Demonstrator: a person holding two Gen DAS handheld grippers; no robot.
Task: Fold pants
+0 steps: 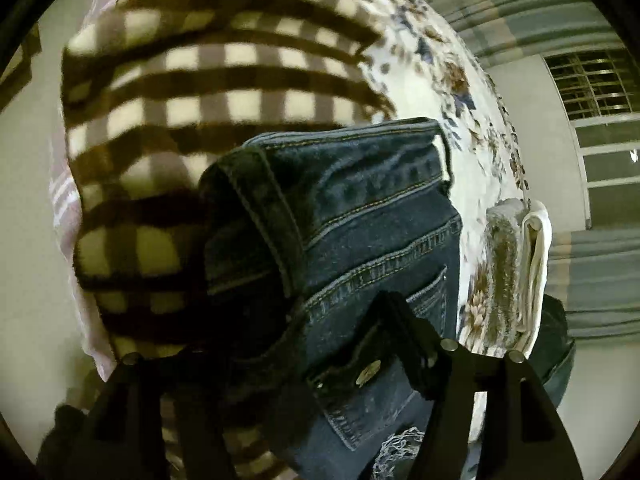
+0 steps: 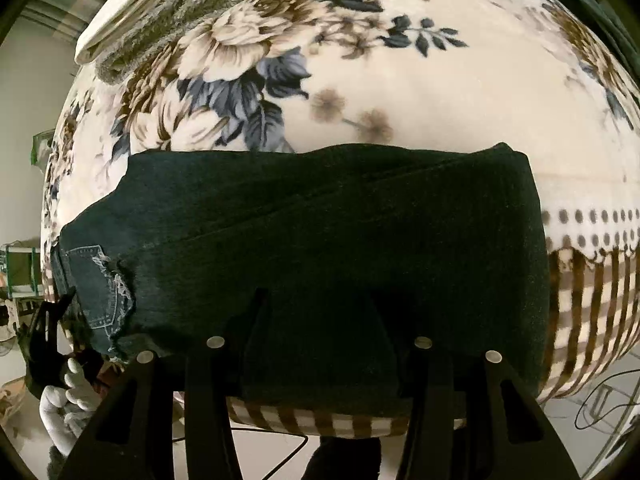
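i see the bed [image 2: 440, 92] first, covered by a cream floral blanket [image 2: 256, 52] with a dotted border, and under its edge a brown-and-cream checked blanket [image 1: 208, 80] that hangs down the side. the dark denim pants [image 2: 320, 232] lie across the near edge of the bed, folded over into a long band running left to right in my right wrist view, with the waist end and a frayed back pocket [image 2: 106, 292] at the left. in my left wrist view the waistband, belt seam and a metal button [image 1: 368, 369] sit right in front of the camera. my left gripper [image 1: 348, 344] has its fingers [image 1: 394, 332] closed onto the waist area of the pants, denim bunched between them. my right gripper [image 2: 320, 320] sits over the middle of the folded band, its fingers [image 2: 256, 320] standing fairly wide with dark cloth filling the space between, and i cannot tell whether they pinch it. at the far side of the bed rest a folded grey fuzzy cloth [image 2: 176, 12] and a folded white cloth [image 2: 124, 12], touching each other. a white-gloved hand [image 2: 68, 400] shows at the lower left of the right view.
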